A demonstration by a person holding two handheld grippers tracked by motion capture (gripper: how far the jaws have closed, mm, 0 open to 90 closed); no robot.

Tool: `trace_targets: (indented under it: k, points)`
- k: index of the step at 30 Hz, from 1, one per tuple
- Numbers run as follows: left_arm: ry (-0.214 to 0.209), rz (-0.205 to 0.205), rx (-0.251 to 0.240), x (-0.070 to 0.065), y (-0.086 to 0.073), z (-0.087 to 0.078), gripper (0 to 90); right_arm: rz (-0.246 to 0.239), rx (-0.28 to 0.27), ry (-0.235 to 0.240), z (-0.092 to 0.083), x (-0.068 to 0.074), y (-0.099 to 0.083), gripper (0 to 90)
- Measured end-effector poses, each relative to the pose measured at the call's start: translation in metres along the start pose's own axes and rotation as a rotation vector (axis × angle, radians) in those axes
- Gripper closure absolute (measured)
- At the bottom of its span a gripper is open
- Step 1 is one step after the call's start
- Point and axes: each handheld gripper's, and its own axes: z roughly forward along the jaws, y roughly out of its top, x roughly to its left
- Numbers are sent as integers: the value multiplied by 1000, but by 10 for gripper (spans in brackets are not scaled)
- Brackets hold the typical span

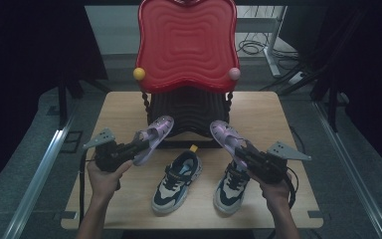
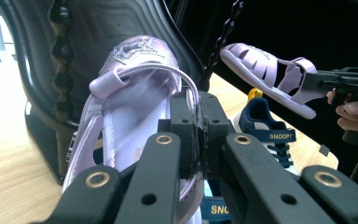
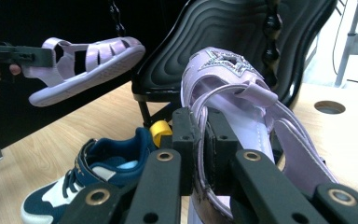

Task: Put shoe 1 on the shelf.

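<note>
Two lilac sandals are lifted above the table, one in each hand. My left gripper [image 1: 135, 146] is shut on the heel strap of the left sandal [image 1: 154, 137], whose toe points up toward the chair. In the left gripper view the same sandal [image 2: 130, 88] shows a star on its front, pinched between the jaws of my left gripper [image 2: 196, 135]. My right gripper [image 1: 242, 152] is shut on the other sandal [image 1: 225, 137]; its strap runs between the jaws of my right gripper [image 3: 199, 140], and the sandal [image 3: 233, 88] points at the chair. Two navy and white sneakers [image 1: 176, 181] [image 1: 233, 186] stand on the table below.
A chair with a red wavy back [image 1: 186, 45] and a black seat [image 1: 186, 112] stands at the far middle of the wooden table [image 1: 268, 114]. A yellow ball [image 1: 139, 73] and a pink ball [image 1: 234, 73] sit on its sides. Dark floor and cables surround the table.
</note>
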Motion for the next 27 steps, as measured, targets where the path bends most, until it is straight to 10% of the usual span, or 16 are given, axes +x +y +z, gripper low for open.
trace_targets:
  k: [27]
  points:
    - [25,18,-15,2,18,26,871,31,-35,-4,33,6,12,845]
